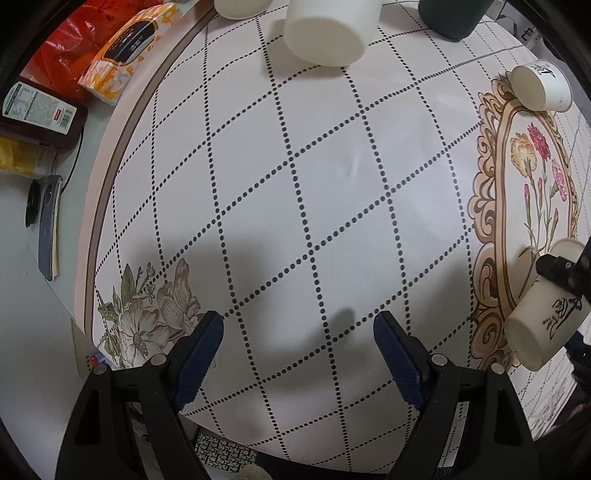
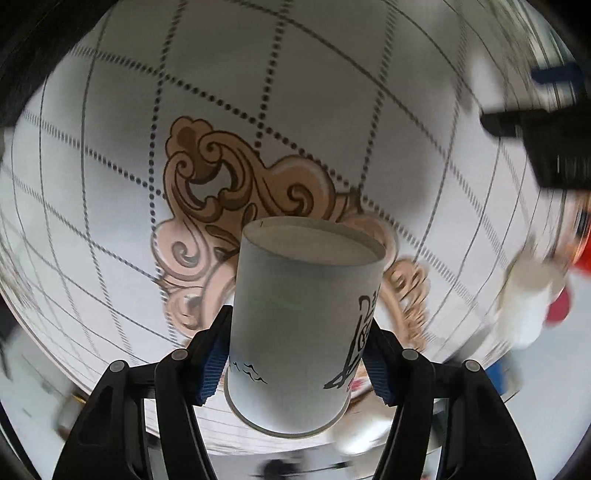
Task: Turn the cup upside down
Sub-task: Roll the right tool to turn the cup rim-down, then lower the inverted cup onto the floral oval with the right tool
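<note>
Patterned tablecloth (image 1: 332,184) with dotted diamond grid and an ornate floral medallion (image 1: 535,177) covers the work surface. Right gripper (image 2: 299,332) pinches a white paper cup (image 2: 299,317) between its blue pads (image 2: 212,373), holding it off the cloth above the medallion's scrollwork, its closed base pointing away from the camera and its rim toward it. Left gripper (image 1: 299,325) hovers over bare cloth, jaws spread with nothing between them. A second small cup (image 1: 539,86) rests near the medallion's far edge, a larger white cup (image 1: 328,33) beyond.
</note>
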Tool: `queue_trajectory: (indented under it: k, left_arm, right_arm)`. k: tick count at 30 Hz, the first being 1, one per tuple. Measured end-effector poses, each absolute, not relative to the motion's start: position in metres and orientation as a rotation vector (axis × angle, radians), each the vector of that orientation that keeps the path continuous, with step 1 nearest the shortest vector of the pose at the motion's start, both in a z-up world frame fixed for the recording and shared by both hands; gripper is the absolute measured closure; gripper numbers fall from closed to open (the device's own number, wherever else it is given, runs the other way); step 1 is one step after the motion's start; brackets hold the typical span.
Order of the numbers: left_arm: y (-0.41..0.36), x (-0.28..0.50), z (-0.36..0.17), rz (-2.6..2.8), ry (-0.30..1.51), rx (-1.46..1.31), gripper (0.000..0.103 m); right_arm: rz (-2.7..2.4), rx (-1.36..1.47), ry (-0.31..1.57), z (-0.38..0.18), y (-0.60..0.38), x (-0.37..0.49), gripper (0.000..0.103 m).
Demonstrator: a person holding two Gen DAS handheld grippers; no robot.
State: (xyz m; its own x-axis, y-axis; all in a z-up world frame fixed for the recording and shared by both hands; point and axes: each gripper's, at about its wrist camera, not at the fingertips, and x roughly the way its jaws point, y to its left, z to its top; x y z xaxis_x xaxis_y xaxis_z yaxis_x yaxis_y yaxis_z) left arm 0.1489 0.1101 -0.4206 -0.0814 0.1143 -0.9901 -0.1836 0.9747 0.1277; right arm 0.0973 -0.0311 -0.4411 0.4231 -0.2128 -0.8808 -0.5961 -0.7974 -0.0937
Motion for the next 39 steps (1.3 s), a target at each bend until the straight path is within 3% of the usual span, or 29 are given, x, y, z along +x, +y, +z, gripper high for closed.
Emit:
queue_trajectory:
  k: [9, 19, 26, 39]
  left_arm:
    - [0.091, 0.154, -0.413, 0.214, 1.63, -0.02, 0.02]
    - [0.074, 0.147, -0.412, 0.198, 1.629, -0.002, 0.02]
    - [0.067, 0.146, -0.411, 0.188, 1.629, 0.009, 0.02]
    - [0.051, 0.149, -0.406, 0.182, 1.628, 0.015, 0.02]
  right_arm:
    - [1.148, -1.941, 1.178, -0.446, -0.021, 0.129, 0.037]
    - [0.903, -1.363, 1.673, -0.448, -0.034, 0.184, 0.036]
    - [0.741, -0.983, 1.879, -0.454, -0.052, 0.224, 0.036]
    - [0.459, -0.503, 2.054, -0.468, -0.123, 0.291, 0.036]
